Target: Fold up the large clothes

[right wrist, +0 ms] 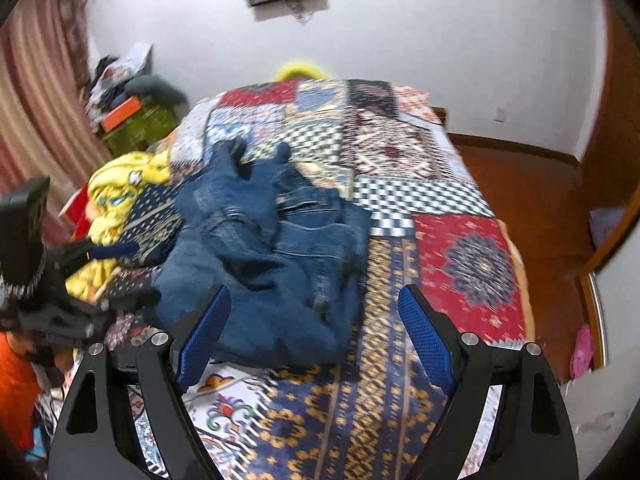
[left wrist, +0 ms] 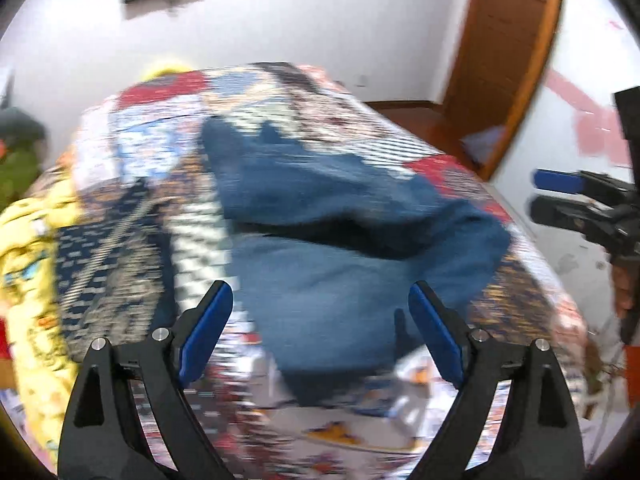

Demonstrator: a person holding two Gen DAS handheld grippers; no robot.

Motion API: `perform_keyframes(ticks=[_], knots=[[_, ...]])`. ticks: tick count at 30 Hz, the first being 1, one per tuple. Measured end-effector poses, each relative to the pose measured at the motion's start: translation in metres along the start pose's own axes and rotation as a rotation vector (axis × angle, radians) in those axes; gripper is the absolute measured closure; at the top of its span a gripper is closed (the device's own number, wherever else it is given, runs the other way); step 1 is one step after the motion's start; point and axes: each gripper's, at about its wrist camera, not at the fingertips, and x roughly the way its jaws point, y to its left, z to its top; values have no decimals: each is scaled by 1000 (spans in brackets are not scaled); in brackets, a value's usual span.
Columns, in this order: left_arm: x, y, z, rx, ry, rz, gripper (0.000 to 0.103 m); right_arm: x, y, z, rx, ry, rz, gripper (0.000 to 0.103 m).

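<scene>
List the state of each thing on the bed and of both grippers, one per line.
jeans: crumpled in a heap, not folded, held by neither gripper.
yellow garment: bunched up at the bed's left edge, beside the jeans.
patchwork bedspread: spread flat over the bed.
left gripper: open, empty, above the jeans.
right gripper: open, empty, above the jeans' near edge.

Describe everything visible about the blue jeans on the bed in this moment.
The blue jeans are dark denim, lying crumpled and unfolded on the patchwork bedspread. A back pocket and stitched seams show on top, and two ends stick up toward the far wall. A yellow garment lies beside them on the left. The left gripper and right gripper are open, and neither holds the denim.
</scene>
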Motion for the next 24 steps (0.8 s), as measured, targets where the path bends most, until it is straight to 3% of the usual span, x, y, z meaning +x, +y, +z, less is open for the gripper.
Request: perform_keyframes(ticks=[7, 10, 14, 18, 22, 24], knots=[[31, 57, -15, -164, 61, 42, 14, 64, 59, 27, -159, 122, 112, 20], [47, 69, -23, -211, 90, 13, 13, 99, 72, 35, -183, 206, 127, 20], [51, 75, -27, -235, 76, -37, 12, 132, 70, 48, -179, 282, 93, 20], [52, 71, -29, -204, 63, -25, 10, 127, 47, 63, -146, 233, 56, 20], [53, 68, -29, -195, 59, -17, 10, 117, 6, 75, -61, 152, -75, 20], [55, 69, -30, -208, 64, -20, 10, 122, -13, 74, -36, 180, -146, 20]])
